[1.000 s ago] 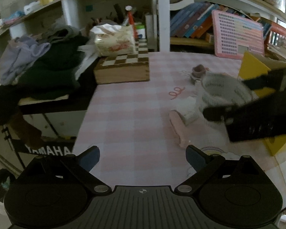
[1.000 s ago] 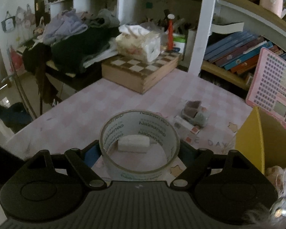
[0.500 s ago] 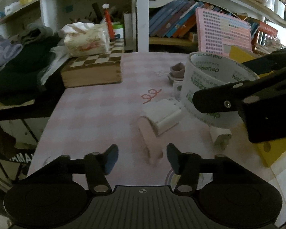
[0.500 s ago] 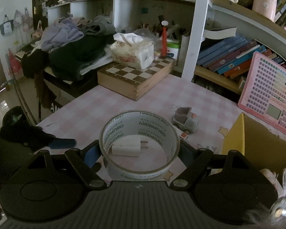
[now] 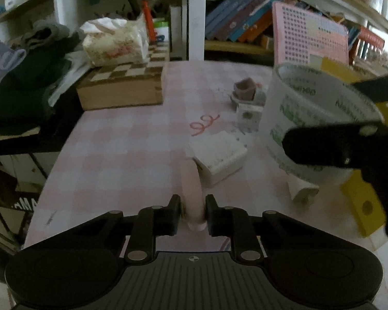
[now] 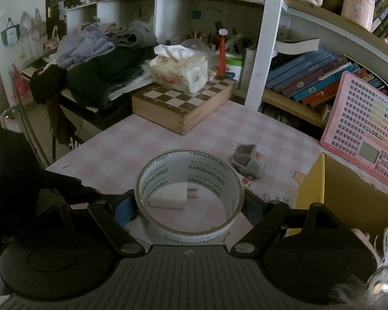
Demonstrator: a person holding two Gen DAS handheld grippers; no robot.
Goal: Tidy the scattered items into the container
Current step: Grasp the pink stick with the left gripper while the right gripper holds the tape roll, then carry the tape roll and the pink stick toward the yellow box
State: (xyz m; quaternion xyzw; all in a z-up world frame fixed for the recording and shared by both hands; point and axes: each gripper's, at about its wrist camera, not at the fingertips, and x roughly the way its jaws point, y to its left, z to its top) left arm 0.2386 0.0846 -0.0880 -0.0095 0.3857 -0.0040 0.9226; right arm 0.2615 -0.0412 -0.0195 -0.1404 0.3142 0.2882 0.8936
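At the far left, a heap of dark clothes (image 6: pixel 101 72) spills over a side shelf, and next to it a wooden chessboard box (image 6: pixel 181 108) sits on the pink checked tablecloth (image 5: pixel 121 155) with a floral tissue pack (image 6: pixel 179 73) on top. Nearer the middle, the left gripper (image 5: pixel 193 215) is low over the cloth, its fingers closed in around the near end of a pale pink stick (image 5: pixel 192 193) that lies on the table; whether the pads actually press it is hard to tell. Just beyond the stick rests a white charger block (image 5: pixel 218 156), touching or nearly touching the stick's far end. Further right, the right gripper (image 6: pixel 190 204) pinches a wide roll of clear tape (image 6: pixel 188 193) between its fingers, held above the table. Behind the roll stands a small grey toy car (image 6: pixel 248 161). At the right edge, the yellow cardboard box (image 6: pixel 313 186) stands open beside the gripper, and a pink keypad toy (image 6: pixel 364 129) leans against the bookshelf (image 6: pixel 310 77).
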